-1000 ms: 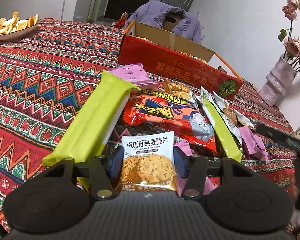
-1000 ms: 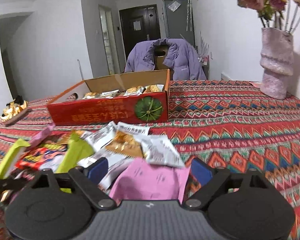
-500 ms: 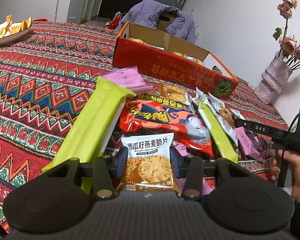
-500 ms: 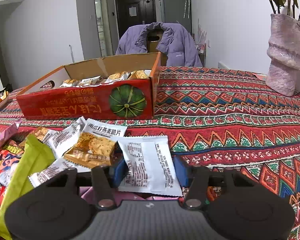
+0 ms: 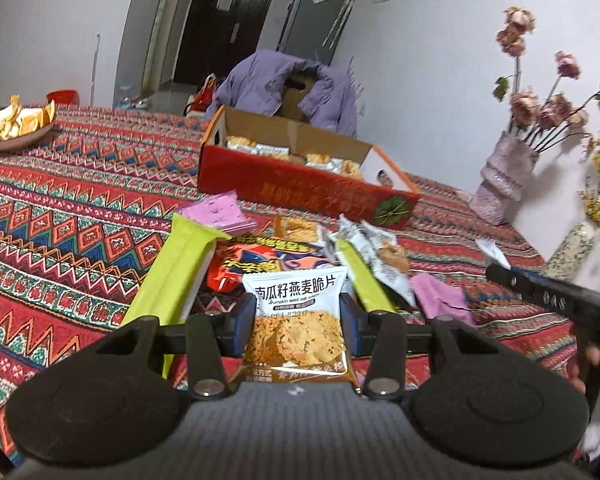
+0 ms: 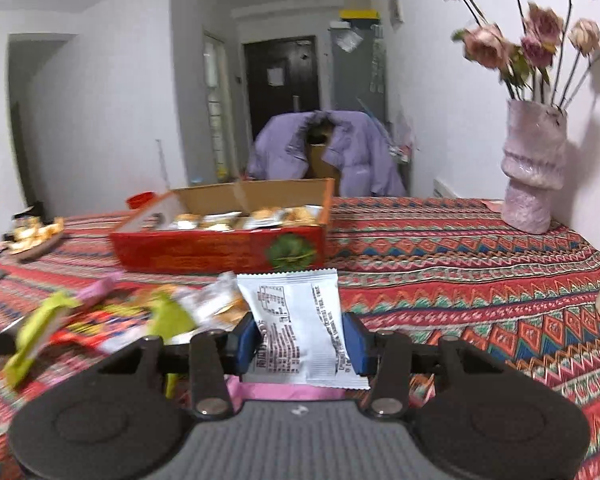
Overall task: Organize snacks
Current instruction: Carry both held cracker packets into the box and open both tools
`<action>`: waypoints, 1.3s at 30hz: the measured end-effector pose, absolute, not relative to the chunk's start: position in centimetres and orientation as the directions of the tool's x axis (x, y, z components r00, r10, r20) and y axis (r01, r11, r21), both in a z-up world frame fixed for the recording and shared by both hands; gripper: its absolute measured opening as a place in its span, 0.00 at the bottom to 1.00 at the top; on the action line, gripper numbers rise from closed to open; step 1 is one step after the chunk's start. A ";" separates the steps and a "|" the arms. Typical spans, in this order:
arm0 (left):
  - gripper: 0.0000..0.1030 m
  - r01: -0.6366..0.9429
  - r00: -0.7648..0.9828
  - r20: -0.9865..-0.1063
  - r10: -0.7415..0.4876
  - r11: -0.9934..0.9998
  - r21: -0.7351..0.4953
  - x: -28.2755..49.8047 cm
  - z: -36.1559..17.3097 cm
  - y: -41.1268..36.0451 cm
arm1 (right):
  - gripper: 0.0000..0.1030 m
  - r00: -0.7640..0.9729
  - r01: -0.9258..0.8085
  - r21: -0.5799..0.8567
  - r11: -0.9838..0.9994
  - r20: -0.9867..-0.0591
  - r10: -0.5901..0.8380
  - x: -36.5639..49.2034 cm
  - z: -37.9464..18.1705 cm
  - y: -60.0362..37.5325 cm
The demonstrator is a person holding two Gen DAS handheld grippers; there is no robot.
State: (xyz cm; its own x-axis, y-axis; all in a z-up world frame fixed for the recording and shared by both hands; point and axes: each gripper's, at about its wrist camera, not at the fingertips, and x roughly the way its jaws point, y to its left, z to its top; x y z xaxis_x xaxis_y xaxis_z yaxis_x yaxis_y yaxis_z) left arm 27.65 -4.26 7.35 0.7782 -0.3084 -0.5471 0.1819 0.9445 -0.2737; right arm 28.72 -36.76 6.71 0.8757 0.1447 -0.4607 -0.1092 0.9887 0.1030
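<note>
Both tongs are loaded now: my left gripper [image 5: 298,320] stays clamped on the oat crisp packet [image 5: 298,320], my right gripper [image 6: 299,344] has just pinched and lifted a white packet [image 6: 296,320] off the pile [image 6: 140,316]. Next, I'd say, the red box [image 6: 220,246] ahead.

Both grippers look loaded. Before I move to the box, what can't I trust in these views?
- Snack pile, right wrist view: motion-blurred, labels unreadable.
- White packet in the right gripper: back faces camera, front hidden.
- Red box floor, both views: hidden by its front wall and packets.
- Crisp packet in the left gripper: bottom cut off by gripper body.
</note>
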 end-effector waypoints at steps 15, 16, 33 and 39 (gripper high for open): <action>0.43 0.210 0.823 -0.477 -0.308 0.945 -0.249 24.9 10.2 -4.0 | 0.43 0.878 -0.187 0.134 0.973 -0.422 0.227 22.7 8.3 -34.7; 0.43 0.213 0.821 -0.478 -0.312 0.944 -0.251 25.5 10.4 -3.9 | 0.43 0.879 -0.194 0.136 0.972 -0.416 0.234 23.0 8.6 -34.6; 0.43 0.236 0.788 -0.528 -0.315 0.948 -0.212 48.7 14.2 -3.4 | 0.43 0.830 -0.270 0.297 0.916 -0.411 0.378 44.2 11.3 -31.8; 0.43 0.201 0.756 -0.611 -0.234 0.972 -0.123 57.8 11.0 -4.5 | 0.43 0.769 -0.171 0.518 0.838 -0.462 0.442 58.5 9.2 -31.2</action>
